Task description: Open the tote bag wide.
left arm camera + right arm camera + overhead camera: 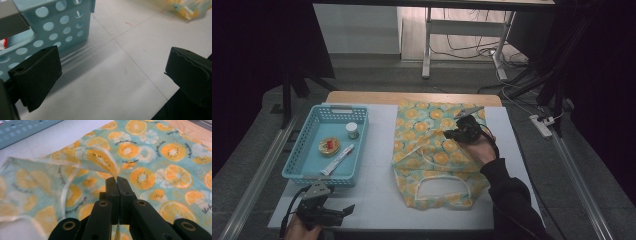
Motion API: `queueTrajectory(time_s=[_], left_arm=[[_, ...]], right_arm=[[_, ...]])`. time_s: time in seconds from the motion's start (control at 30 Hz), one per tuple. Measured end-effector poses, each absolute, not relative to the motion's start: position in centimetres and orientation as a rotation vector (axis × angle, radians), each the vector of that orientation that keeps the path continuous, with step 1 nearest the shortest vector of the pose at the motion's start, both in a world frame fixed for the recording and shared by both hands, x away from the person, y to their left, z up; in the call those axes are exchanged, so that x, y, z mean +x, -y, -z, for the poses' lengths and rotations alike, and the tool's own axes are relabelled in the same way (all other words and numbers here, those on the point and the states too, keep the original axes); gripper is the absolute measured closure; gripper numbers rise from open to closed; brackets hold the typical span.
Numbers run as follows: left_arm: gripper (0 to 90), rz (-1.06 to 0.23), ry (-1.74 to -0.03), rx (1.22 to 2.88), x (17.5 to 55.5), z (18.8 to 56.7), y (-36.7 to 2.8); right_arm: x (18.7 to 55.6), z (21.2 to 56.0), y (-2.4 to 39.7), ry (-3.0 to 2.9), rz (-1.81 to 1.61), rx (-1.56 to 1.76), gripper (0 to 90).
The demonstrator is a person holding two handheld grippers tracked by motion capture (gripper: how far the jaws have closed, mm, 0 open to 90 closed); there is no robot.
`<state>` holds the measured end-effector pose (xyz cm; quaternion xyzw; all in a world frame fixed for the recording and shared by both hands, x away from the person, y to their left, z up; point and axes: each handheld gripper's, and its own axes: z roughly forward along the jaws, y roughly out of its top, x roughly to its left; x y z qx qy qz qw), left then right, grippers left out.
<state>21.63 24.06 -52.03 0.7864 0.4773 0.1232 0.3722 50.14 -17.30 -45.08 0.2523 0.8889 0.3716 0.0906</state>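
A fold of patterned cloth is pinched in the right gripper (117, 180), while the left gripper (112, 75) is held apart over bare worktop.

In the right gripper view, the jaws are seen pressed together on a raised fold of the orange-print cloth (160, 152), which is lifted into a peak above the rest of the fabric. In the high view, the right gripper (462, 131) is placed over the upper middle of the cloth (432, 150), which is spread on the white worktop (377, 195) with a looped strap at its near end. The left gripper (324, 212) is seen at the near left corner, jaws wide and nothing between them, just in front of a blue basket (307, 172). A small jar (352, 130), a round tin (329, 146) and a tube (338, 159) are lying in the basket.
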Motion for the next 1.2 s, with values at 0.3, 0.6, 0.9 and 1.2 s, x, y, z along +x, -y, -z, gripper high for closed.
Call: queueTrajectory(time_s=[0.3, 0.6, 0.9, 1.2], left_arm=[[0.5, -0.314, -1.229, 2.006, 21.6, 52.0, -24.2], [0.6, -0.313, -1.23, 2.006, 21.6, 52.0, -24.2], [0.6, -0.314, -1.23, 2.006, 21.6, 52.0, -24.1], [0.6, -0.315, -1.232, 2.01, 21.7, 52.0, -24.1]], right_arm=[[52.6, 47.1, 16.0, -2.591, -1.056, 0.814, 89.4], [53.9, 50.6, 16.0, -2.605, -0.979, 0.886, 88.9], [53.8, 50.9, 16.1, -2.583, -0.991, 0.937, 68.2], [51.5, 47.6, 16.8, -2.55, -1.092, 0.89, 33.5]])
